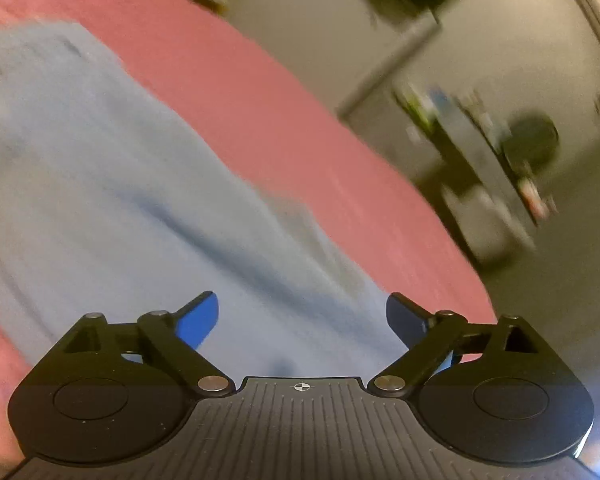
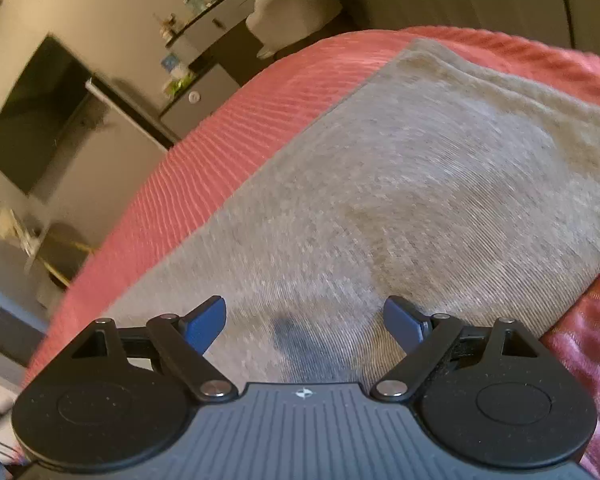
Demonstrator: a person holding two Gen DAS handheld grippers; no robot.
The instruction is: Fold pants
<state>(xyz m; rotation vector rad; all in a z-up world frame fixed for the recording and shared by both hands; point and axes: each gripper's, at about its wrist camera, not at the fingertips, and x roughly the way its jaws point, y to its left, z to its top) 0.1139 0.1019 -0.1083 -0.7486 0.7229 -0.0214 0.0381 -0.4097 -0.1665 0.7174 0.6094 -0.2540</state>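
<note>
Grey pants lie spread flat on a pink-red bedspread; motion blur gives them a bluish cast in the left wrist view. My left gripper hovers over the cloth, jaws wide open, nothing between the blue pads. In the right wrist view the same grey pants fill the middle, their far edge straight across the ribbed bedspread. My right gripper is open above the fabric and holds nothing.
Beyond the bed's edge stand a dark wall screen, a low cabinet with small items and a pale chair. A dark round object sits on blurred furniture to the right. Crumpled pink blanket lies at right.
</note>
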